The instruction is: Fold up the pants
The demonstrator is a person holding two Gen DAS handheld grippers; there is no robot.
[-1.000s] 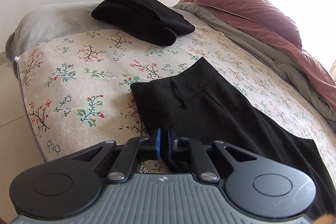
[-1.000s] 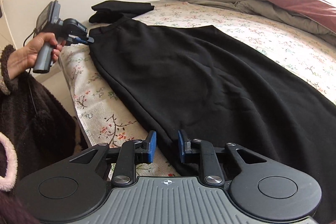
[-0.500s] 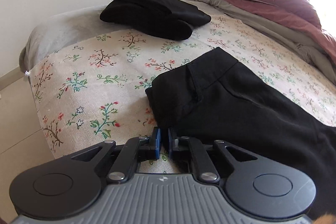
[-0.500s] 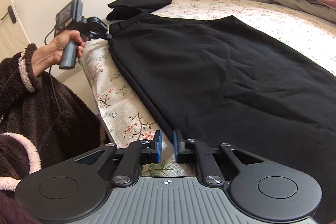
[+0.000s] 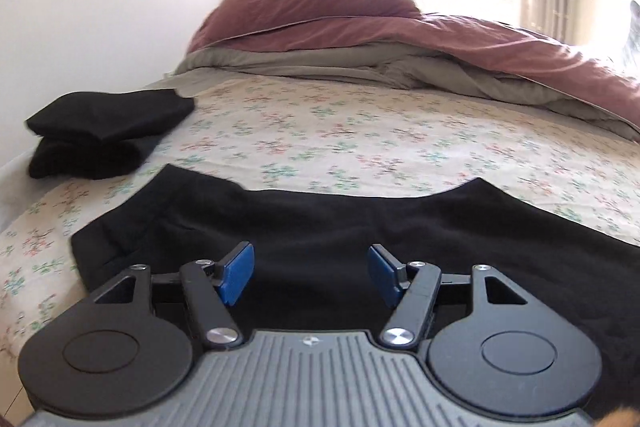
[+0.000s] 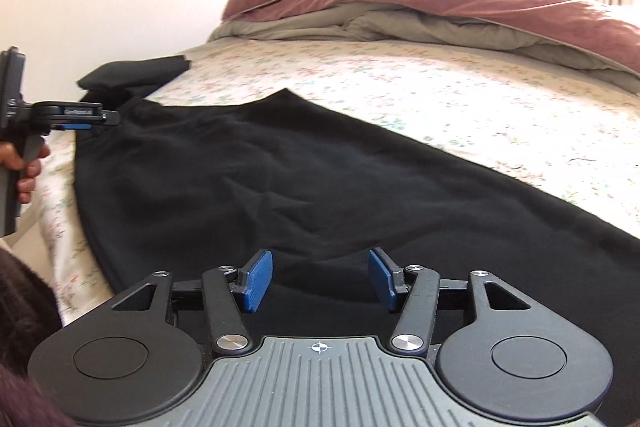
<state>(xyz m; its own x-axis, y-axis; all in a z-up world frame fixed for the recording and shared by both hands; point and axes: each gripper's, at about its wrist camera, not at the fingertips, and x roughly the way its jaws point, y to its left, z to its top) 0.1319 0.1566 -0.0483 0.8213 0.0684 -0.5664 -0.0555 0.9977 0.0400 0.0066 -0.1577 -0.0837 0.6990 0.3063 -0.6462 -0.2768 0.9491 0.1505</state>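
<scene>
On the bed: I saw pants (image 6: 248, 187) lying flat.
Left gripper (image 5: 311, 273): opening, nothing gripped.
Right gripper (image 6: 320, 279): opening, nothing gripped.

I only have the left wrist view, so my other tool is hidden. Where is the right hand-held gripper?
Observer: The right hand-held gripper hovers over the black pants, jaws opening, no cloth pinched.
Operator: And my left one, seen from there?
Observer: The left hand-held gripper is at the waistband corner, beside the folded black pile, jaws opening, nothing clamped.
Operator: Pants hanging off the bed?
Observer: No; floral sheet shows beyond their near edge.
</scene>
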